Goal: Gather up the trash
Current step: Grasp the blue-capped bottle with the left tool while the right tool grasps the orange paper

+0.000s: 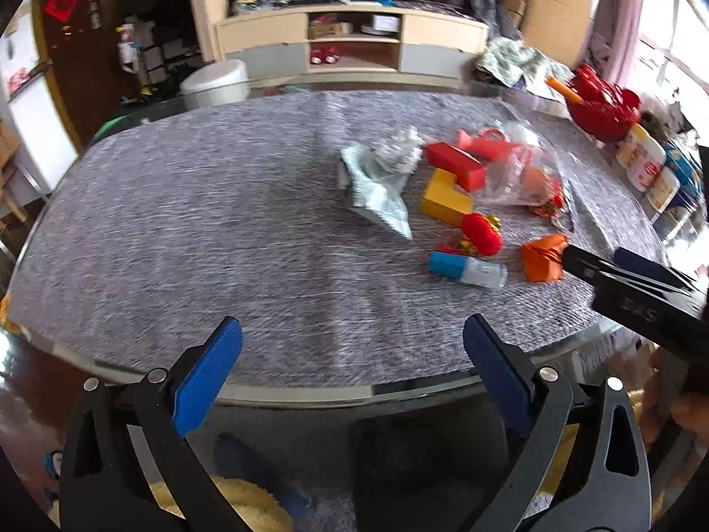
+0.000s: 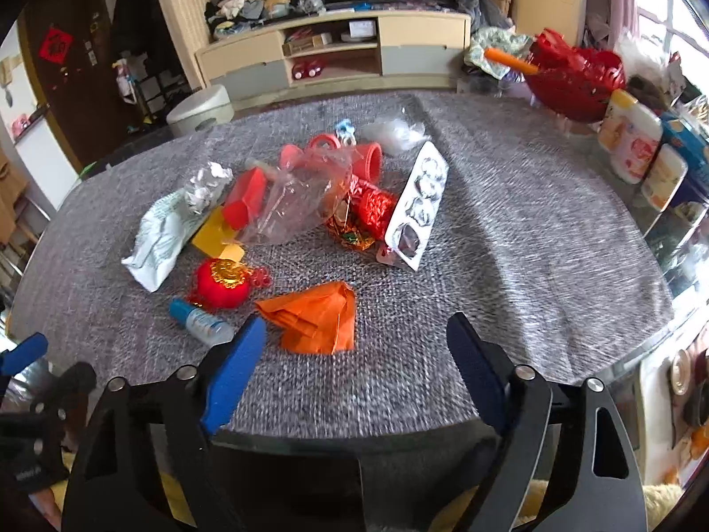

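A heap of trash lies on the grey table cloth (image 2: pixel 509 266): an orange folded paper (image 2: pixel 314 317), a pale green wrapper (image 2: pixel 161 235), a crumpled foil ball (image 2: pixel 206 186), a clear plastic bag (image 2: pixel 294 201), a silver blister pack (image 2: pixel 416 206), a small blue-capped bottle (image 2: pixel 199 319), a red plush ornament (image 2: pixel 223 283). My right gripper (image 2: pixel 354 363) is open and empty, just in front of the orange paper. My left gripper (image 1: pixel 352 363) is open and empty at the table's near edge, left of the heap (image 1: pixel 465 195). The orange paper (image 1: pixel 543 257) shows beside the right gripper's body (image 1: pixel 638 283).
A red basket (image 2: pixel 576 75) and several cans (image 2: pixel 633 142) stand at the table's right edge. A white bin (image 2: pixel 201 108) and a TV cabinet (image 2: pixel 336 57) stand beyond the table. Red and yellow blocks (image 1: pixel 452 181) lie in the heap.
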`<control>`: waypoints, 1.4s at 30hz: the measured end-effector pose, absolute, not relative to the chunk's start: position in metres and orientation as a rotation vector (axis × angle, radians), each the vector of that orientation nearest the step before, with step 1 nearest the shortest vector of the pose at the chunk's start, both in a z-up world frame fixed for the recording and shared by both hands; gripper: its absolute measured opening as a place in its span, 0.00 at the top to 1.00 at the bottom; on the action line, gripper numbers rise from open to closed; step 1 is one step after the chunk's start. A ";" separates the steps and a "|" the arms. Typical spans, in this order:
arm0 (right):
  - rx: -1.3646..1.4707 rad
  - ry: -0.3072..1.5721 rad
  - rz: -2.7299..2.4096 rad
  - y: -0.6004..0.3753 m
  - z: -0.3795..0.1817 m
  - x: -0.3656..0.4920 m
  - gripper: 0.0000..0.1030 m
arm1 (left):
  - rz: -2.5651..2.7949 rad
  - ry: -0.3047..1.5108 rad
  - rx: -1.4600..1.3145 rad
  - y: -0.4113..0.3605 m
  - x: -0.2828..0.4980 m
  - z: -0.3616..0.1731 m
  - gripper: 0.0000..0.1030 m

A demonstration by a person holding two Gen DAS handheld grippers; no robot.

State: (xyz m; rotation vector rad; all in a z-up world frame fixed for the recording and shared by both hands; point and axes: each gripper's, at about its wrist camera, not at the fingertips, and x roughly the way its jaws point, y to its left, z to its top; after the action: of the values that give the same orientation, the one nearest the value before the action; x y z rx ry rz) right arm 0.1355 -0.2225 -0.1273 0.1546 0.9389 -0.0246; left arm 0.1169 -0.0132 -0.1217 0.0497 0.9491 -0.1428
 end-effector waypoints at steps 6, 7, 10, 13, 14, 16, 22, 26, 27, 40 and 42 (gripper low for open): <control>0.167 0.964 0.017 -0.220 -0.141 0.147 0.35 | -0.251 0.986 0.042 -0.032 0.131 -0.133 0.15; 0.169 0.961 0.024 -0.220 -0.141 0.148 0.42 | -0.264 0.988 0.042 -0.035 0.133 -0.134 0.17; 0.174 0.975 0.043 -0.223 -0.144 0.154 0.72 | -0.322 1.000 0.024 -0.043 0.142 -0.139 0.21; 0.175 0.972 0.035 -0.230 -0.146 0.155 0.78 | -0.358 0.997 0.040 -0.053 0.149 -0.141 0.25; 0.173 0.967 0.029 -0.233 -0.145 0.154 0.81 | -0.367 0.995 0.047 -0.055 0.151 -0.141 0.26; 0.176 0.960 0.018 -0.238 -0.143 0.154 0.85 | -0.387 0.996 0.059 -0.060 0.156 -0.142 0.26; 0.197 0.954 0.011 -0.251 -0.140 0.154 0.98 | -0.399 1.013 0.120 -0.076 0.167 -0.153 0.26; 0.211 0.957 0.039 -0.254 -0.142 0.153 0.98 | -0.407 1.016 0.152 -0.085 0.172 -0.158 0.27; 0.214 0.958 0.043 -0.253 -0.143 0.153 0.98 | -0.411 1.016 0.160 -0.088 0.173 -0.159 0.29; 0.297 0.968 0.089 -0.265 -0.150 0.160 0.94 | -0.412 1.011 0.197 -0.099 0.179 -0.166 0.44; 0.306 0.966 0.106 -0.263 -0.148 0.159 0.94 | -0.413 1.012 0.186 -0.097 0.181 -0.166 0.46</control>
State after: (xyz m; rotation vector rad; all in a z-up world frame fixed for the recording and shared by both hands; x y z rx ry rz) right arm 0.1592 -0.2629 -0.1479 0.3062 0.9656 0.1060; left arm 0.1806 -0.0974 -0.1656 0.1863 1.0116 -0.4127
